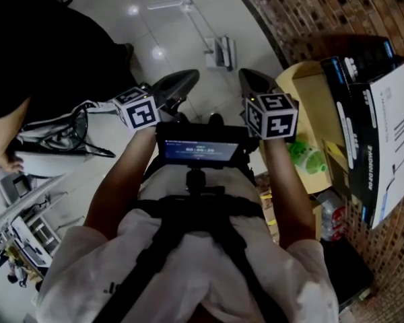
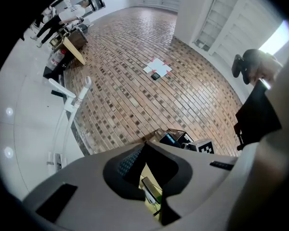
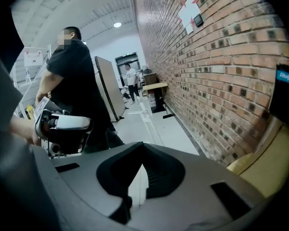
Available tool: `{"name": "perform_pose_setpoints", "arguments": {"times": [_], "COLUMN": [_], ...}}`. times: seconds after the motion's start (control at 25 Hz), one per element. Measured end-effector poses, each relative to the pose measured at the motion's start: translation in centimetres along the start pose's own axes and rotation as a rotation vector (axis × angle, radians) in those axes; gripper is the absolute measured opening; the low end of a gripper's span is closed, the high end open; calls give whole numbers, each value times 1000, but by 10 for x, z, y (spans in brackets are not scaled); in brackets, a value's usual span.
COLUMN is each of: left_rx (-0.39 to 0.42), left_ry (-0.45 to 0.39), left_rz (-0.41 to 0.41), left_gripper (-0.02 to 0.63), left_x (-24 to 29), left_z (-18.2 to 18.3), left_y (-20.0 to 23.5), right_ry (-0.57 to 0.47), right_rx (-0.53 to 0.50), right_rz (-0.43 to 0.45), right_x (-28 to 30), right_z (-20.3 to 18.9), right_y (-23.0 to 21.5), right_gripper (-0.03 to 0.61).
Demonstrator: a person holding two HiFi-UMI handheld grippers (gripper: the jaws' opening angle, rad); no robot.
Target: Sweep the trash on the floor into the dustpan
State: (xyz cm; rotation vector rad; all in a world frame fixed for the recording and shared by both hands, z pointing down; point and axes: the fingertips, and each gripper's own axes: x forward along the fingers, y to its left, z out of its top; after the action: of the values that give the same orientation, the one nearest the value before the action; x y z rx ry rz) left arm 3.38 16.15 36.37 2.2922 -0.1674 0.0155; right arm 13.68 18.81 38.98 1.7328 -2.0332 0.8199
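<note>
Glossy white floor [image 1: 163, 27] meets a brick wall [image 3: 216, 57]; both the left claw [image 2: 145, 147] and right claw [image 3: 143, 147] are pinched together, empty.

this looks like a robotics lab or workshop set in a large, plain indoor hall. a long brick wall [image 3: 221, 57] runs beside a glossy white floor [image 1: 161, 19], lit by a ceiling lamp [image 3: 117, 25]. an open carton [image 1: 310, 93] and a printed product box [image 1: 390, 140] sit against the wall. a rack [image 1: 20, 227] at the left is crowded with gear and cables. a person in black [image 3: 72, 81] holds a handheld device [image 3: 62, 129]. far down the hall stand a desk [image 3: 154, 86], a leaning board [image 3: 108, 88] and another person [image 3: 131, 78].
</note>
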Motion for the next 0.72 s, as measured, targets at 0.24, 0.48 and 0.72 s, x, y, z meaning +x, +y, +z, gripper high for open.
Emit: {"name": "perform_pose_setpoints", "arguments": {"times": [0.24,0.48,0.72], "left_rx": [13,0,1], "left_ry": [-33,-108,-143], "left_rz": [40,97,130], "left_gripper": [0,0,0], "left_x": [0,-21,-25], "left_z": [8,11,1], "left_y": [-4,2,-4], "right_ry": [23,44,39], "right_rx": [-37,-144,-167], "right_rz": [38,99,143], "right_x": [5,9,3], "right_z": [0,5,2], "right_y": [2,20,20], "right_gripper": [0,0,0]}}
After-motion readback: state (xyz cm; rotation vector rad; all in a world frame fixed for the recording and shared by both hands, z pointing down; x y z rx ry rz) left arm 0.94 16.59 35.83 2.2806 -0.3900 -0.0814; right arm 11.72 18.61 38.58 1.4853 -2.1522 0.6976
